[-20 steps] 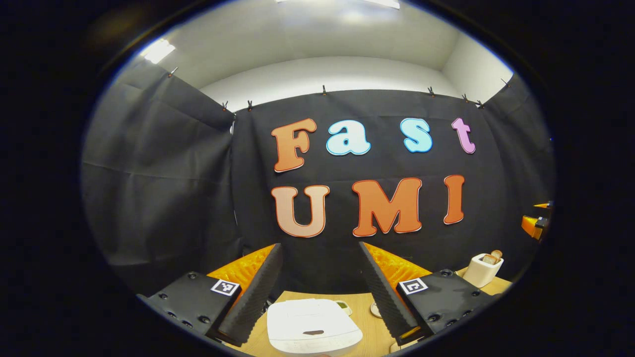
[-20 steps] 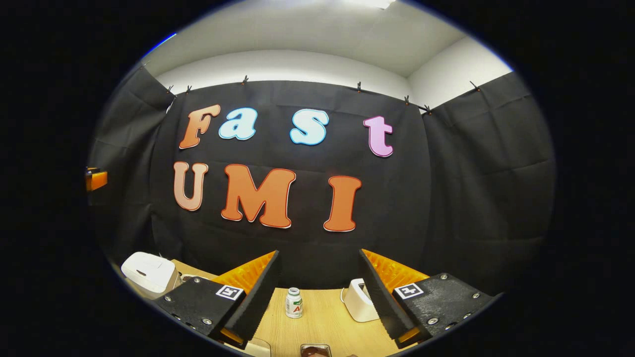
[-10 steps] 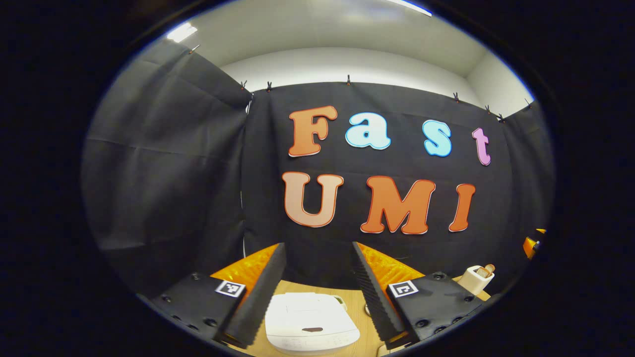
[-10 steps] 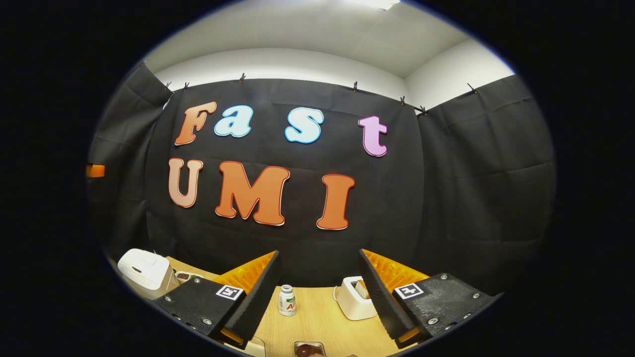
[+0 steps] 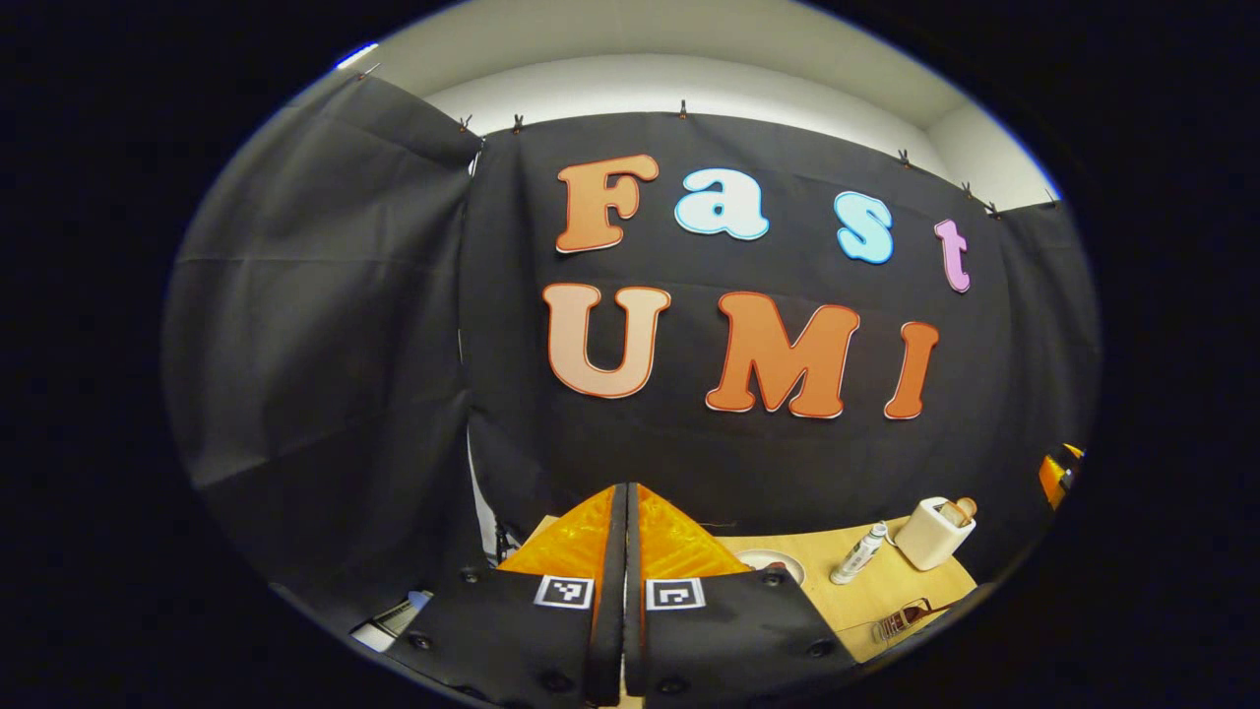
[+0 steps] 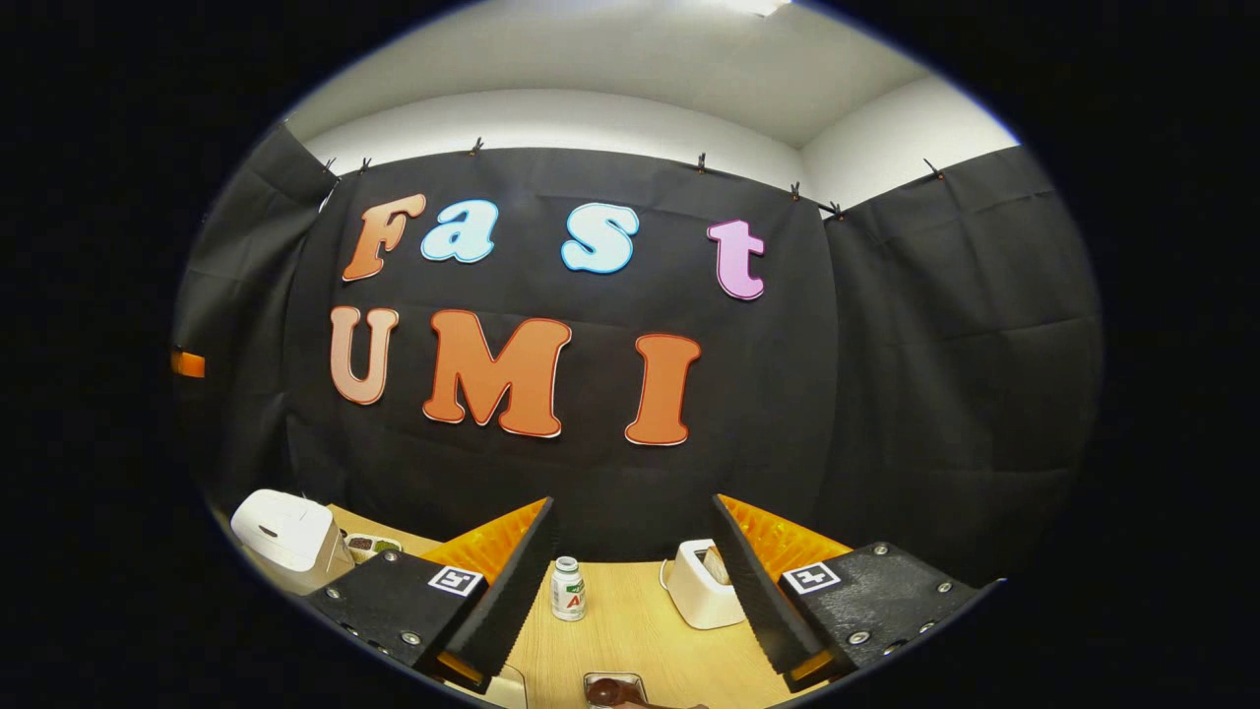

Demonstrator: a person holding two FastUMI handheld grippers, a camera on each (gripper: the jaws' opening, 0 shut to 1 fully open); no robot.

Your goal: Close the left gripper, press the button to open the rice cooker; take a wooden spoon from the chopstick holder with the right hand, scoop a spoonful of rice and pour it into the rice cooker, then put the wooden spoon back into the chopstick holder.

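My left gripper (image 5: 624, 490) is shut with nothing between its fingers, which meet in the middle and hide the table beneath them. In the right gripper view the white rice cooker (image 6: 285, 532) stands at the far left of the wooden table with its lid down. The white chopstick holder (image 5: 933, 533) sits to the right with a wooden spoon (image 5: 959, 510) sticking out of it. My right gripper (image 6: 633, 512) is open and holds nothing; the chopstick holder (image 6: 699, 597) stands just beyond its right finger, partly hidden by it.
A small white bottle (image 6: 566, 589) stands between the right gripper's fingers, farther off; the bottle (image 5: 858, 553) also shows left of the holder. A small dish (image 6: 372, 544) lies beside the cooker. A tray with dark contents (image 6: 615, 689) sits near the front edge. Black cloth walls the booth.
The left gripper's fingers have come together from wide open, and its view has swung so the rice cooker is now hidden behind them. The right gripper has tipped slightly downward.
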